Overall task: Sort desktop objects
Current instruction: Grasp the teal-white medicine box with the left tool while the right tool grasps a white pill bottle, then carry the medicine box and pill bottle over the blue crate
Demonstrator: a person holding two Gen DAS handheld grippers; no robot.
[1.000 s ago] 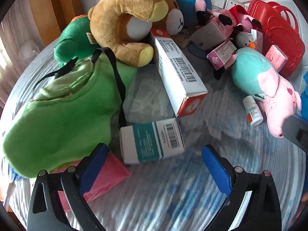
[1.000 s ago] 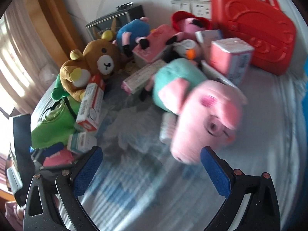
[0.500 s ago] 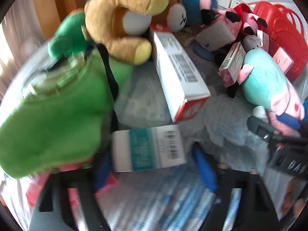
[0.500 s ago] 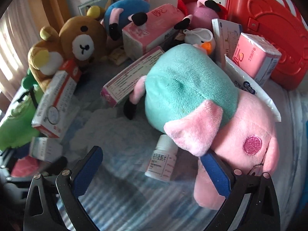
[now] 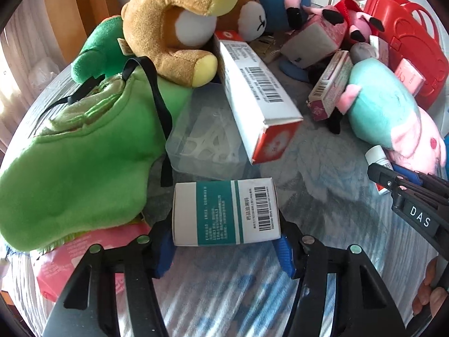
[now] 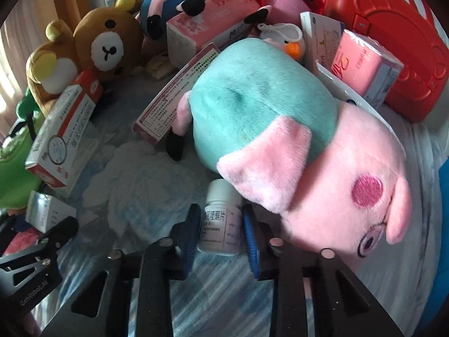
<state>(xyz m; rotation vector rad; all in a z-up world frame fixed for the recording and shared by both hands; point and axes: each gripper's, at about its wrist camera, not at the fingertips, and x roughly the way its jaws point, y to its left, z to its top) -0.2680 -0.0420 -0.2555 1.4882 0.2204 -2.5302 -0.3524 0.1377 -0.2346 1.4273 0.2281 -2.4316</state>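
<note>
My left gripper (image 5: 226, 248) is shut on a white and teal medicine box (image 5: 226, 211), its blue pads against both ends. My right gripper (image 6: 220, 236) is shut on a small white pill bottle (image 6: 220, 223) that lies beside the pink and teal pig plush (image 6: 294, 146). The bottle's cap touches the pig's ear. The right gripper also shows at the right edge of the left wrist view (image 5: 407, 193), and the left gripper at the lower left of the right wrist view (image 6: 33, 255).
A green plush bag (image 5: 75, 151), brown bear (image 5: 179, 19), clear plastic box (image 5: 207, 146), long red and white box (image 5: 255, 95), pink tissue packs (image 6: 364, 64), other medicine boxes (image 6: 176, 95) and a red case (image 6: 393, 36) crowd the striped cloth (image 5: 224, 295).
Both grippers moved forward and closed: the left onto the teal box, the right onto the pill bottle. Both were open one second ago.
</note>
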